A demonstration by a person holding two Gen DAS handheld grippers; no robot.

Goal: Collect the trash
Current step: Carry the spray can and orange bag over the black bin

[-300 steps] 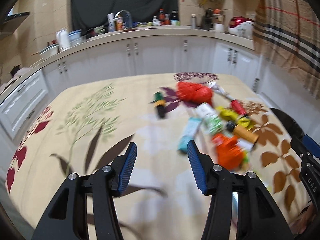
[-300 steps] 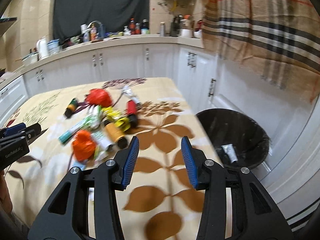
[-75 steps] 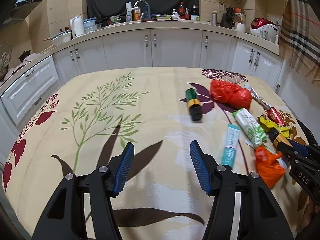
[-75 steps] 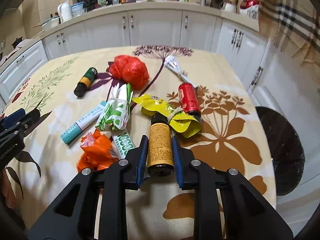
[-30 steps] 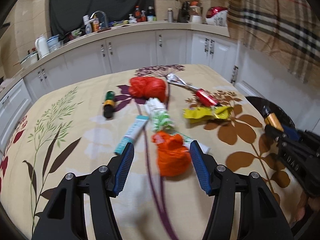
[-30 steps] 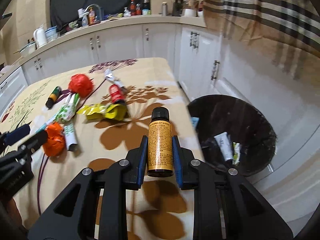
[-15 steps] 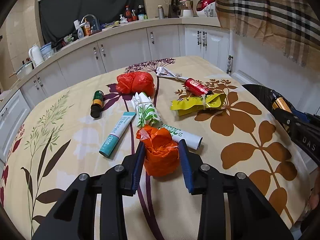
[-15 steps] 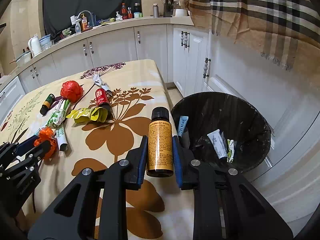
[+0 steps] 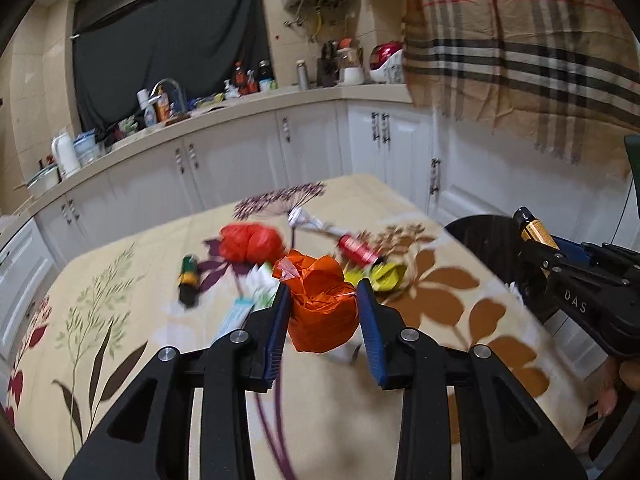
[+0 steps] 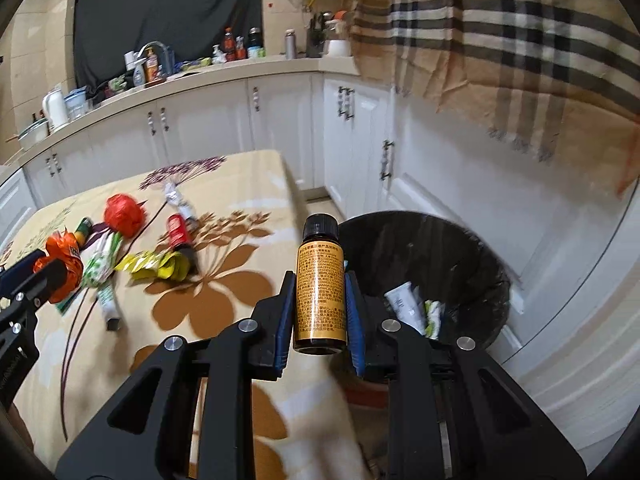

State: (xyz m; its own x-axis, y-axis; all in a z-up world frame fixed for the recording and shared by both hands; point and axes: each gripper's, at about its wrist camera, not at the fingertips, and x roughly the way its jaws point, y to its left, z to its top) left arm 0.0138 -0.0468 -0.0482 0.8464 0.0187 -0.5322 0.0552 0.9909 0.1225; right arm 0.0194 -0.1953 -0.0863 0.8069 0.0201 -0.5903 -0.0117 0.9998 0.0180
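My left gripper (image 9: 323,312) is shut on a crumpled orange bag (image 9: 322,304) and holds it lifted above the table. My right gripper (image 10: 318,300) is shut on a brown bottle with an orange label (image 10: 320,292), upright between the blue pads, near the table's right edge and next to the black trash bin (image 10: 432,248). The bin holds a white tube and scraps. On the flowered tablecloth (image 10: 224,280) lie a red bag (image 10: 123,211), a red can (image 10: 178,230), a yellow wrapper (image 10: 156,266), a green-white packet (image 10: 102,256) and a dark green bottle (image 9: 188,280).
White kitchen cabinets (image 9: 240,160) and a cluttered counter run behind the table. A plaid cloth (image 10: 500,48) hangs at the right above the bin. A white tube (image 10: 108,304) lies near the left gripper (image 10: 36,280) in the right wrist view.
The left gripper shut on the orange bag and lifted it off the table. The right gripper carried the brown bottle further right, closer to the bin.
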